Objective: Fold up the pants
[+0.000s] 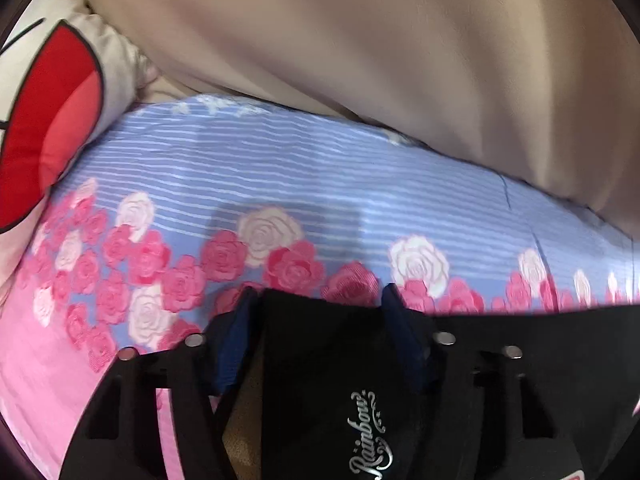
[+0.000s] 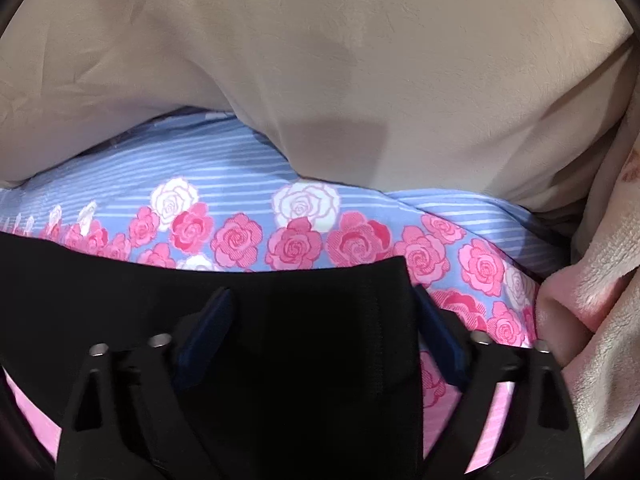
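Black pants [image 1: 320, 360] with a white "Rainbow" script logo lie on a flowered bed sheet [image 1: 280, 184]. In the left wrist view my left gripper [image 1: 316, 300] has its blue-padded fingers [image 1: 236, 320] spread wide on either side of a pants corner, with fabric between them. In the right wrist view the black pants [image 2: 280, 340] fill the lower frame, their top edge running left. My right gripper [image 2: 320, 300] is also spread wide, its fingers [image 2: 212, 320] on either side of the pants' right corner.
A beige duvet [image 1: 380, 60] is bunched along the far side, also in the right wrist view [image 2: 320, 60]. A white pillow with a red bow [image 1: 52, 120] lies at left. A fluffy pink blanket [image 2: 600, 300] sits at the right edge.
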Available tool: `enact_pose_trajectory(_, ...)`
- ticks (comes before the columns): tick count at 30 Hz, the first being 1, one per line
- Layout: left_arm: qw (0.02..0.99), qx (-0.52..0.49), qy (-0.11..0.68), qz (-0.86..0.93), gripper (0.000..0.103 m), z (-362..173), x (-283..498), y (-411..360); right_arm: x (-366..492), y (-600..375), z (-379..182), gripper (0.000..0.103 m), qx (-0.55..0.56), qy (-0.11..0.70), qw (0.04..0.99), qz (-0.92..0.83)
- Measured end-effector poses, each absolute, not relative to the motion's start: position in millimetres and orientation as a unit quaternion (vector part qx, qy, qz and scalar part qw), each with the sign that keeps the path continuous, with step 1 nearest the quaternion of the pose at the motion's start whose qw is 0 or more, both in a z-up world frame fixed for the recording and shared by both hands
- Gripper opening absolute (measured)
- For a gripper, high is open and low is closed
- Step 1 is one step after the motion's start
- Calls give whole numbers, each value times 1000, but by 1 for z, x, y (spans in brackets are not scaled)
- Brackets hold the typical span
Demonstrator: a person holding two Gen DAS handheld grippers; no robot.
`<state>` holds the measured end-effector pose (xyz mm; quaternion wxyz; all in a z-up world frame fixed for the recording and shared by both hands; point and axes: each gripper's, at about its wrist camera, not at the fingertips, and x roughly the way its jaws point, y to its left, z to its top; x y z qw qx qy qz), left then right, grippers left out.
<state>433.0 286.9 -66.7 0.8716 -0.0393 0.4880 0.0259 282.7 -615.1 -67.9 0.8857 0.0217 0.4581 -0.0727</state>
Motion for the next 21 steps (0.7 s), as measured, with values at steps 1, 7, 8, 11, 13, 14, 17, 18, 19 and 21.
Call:
enact_pose_trajectory(1,869,-41,492,25,30,-66,433,287,282,-615,-66,69,23,457,886,-78)
enact_pose_trajectory(7,891,-37,450,37,27,-41,412,280,272,-624,-42,23,40,453,888,-73)
enact_pose_trajectory(8,895,-37,442,40,27,-35,410,279,269,-620,-37,21,33,452,889,-72)
enact_pose_trajectory(11,908,-42,415,41,27,-9,391,275,258,-613,-19,21,25,437,896,-75)
enact_pose_trajectory(13,914,-42,402,36,27,10,375,273,248,-609,-4,21,22,423,903,-75)
enact_pose_trajectory(14,916,-41,399,36,27,17,368,272,242,-608,4,21,20,416,906,-74)
enact_pose_trajectory(17,924,-42,380,27,27,46,341,270,222,-601,32,21,12,390,918,-68)
enact_pose_trajectory(18,926,-43,374,23,27,53,332,270,213,-599,43,21,12,378,923,-65)
enact_pose_trajectory(19,929,-42,366,19,27,63,318,269,202,-597,55,21,11,367,928,-61)
enact_pose_trajectory(21,936,-37,349,17,23,80,293,269,182,-591,74,21,10,346,937,-55)
